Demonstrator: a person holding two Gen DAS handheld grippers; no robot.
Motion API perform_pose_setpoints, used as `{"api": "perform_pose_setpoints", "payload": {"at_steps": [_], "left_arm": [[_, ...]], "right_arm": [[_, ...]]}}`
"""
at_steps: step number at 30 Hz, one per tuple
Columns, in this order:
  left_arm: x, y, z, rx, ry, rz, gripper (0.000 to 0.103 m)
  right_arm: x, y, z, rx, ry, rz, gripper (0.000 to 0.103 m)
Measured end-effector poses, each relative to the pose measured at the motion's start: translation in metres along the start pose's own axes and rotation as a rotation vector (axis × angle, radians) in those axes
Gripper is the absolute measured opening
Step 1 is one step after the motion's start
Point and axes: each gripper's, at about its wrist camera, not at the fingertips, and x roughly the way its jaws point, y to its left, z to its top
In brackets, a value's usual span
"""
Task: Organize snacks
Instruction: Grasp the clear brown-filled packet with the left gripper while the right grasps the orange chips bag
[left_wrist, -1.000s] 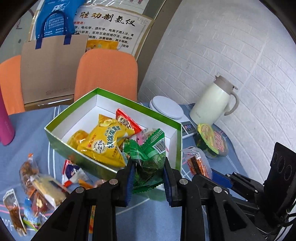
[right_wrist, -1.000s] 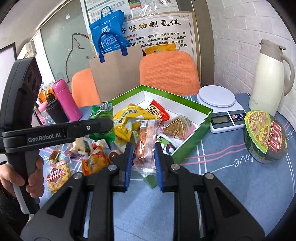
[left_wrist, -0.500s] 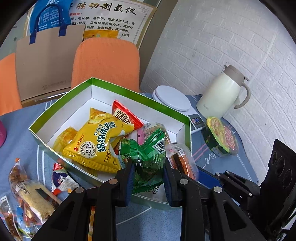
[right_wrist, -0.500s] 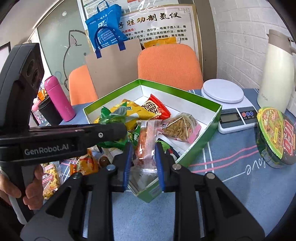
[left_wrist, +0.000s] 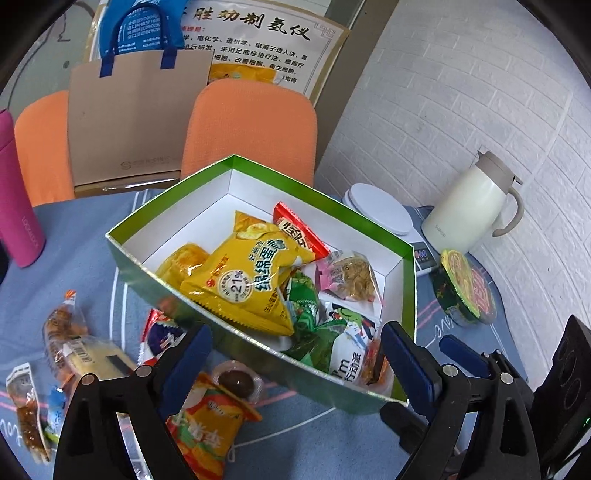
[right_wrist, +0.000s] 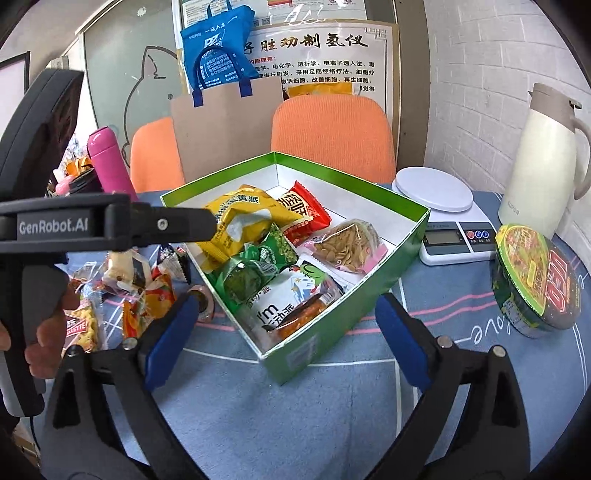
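Note:
The green box (left_wrist: 321, 192) holds a yellow bag (left_wrist: 251, 280), a red packet (left_wrist: 299, 232), a seed packet (left_wrist: 351, 273) and a white packet (left_wrist: 343, 347). A green packet (left_wrist: 304, 299) lies loose among them. A clear packet of orange snacks (right_wrist: 303, 314) rests in the near corner of the box (right_wrist: 332, 332). My left gripper (left_wrist: 295, 343) is open above the near wall, holding nothing. My right gripper (right_wrist: 284, 310) is open over the near corner, also holding nothing. Several loose snacks (left_wrist: 207, 421) lie on the blue cloth left of the box.
A noodle bowl (right_wrist: 535, 277), a kitchen scale (right_wrist: 443, 206) and a cream jug (right_wrist: 543, 158) stand right of the box. A pink bottle (left_wrist: 18, 206) is at the far left. Two orange chairs (right_wrist: 332, 136) and a paper bag (left_wrist: 136, 118) sit behind. A hand (right_wrist: 40, 325) holds the left gripper.
Both grippers have opened. The green packet left the left gripper and the clear orange packet left the right one; both now lie in the box.

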Motion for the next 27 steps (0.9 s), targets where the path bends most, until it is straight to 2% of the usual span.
{"api": "perform_pose_setpoints", "payload": {"at_steps": [3, 7, 10, 13, 17, 20, 23, 27], "left_arm": [[-0.02, 0.004, -0.006, -0.005, -0.025, -0.005, 0.095], [-0.053, 0.015, -0.02, -0.037, -0.077, -0.048, 0.095], [-0.073, 0.027, -0.034, -0.066, -0.096, -0.019, 0.095], [-0.086, 0.044, -0.05, -0.099, -0.094, 0.057, 0.095], [-0.097, 0.07, -0.075, -0.147, -0.076, 0.117, 0.095], [-0.107, 0.091, -0.095, -0.191, -0.069, 0.129, 0.095], [-0.117, 0.109, -0.112, -0.218, -0.067, 0.149, 0.095], [-0.127, 0.121, -0.129, -0.211, -0.065, 0.184, 0.095]], "right_arm": [[-0.015, 0.006, 0.002, -0.005, -0.035, 0.012, 0.098], [-0.032, 0.018, 0.002, -0.013, -0.07, 0.047, 0.1], [-0.036, 0.031, -0.005, -0.023, -0.061, 0.094, 0.1], [-0.031, 0.042, -0.014, -0.038, -0.026, 0.126, 0.1], [-0.015, 0.058, -0.03, -0.041, 0.05, 0.169, 0.1], [0.0, 0.069, -0.036, -0.028, 0.103, 0.219, 0.1], [0.017, 0.081, -0.037, -0.017, 0.152, 0.232, 0.1], [0.044, 0.095, -0.035, 0.014, 0.213, 0.244, 0.093]]}}
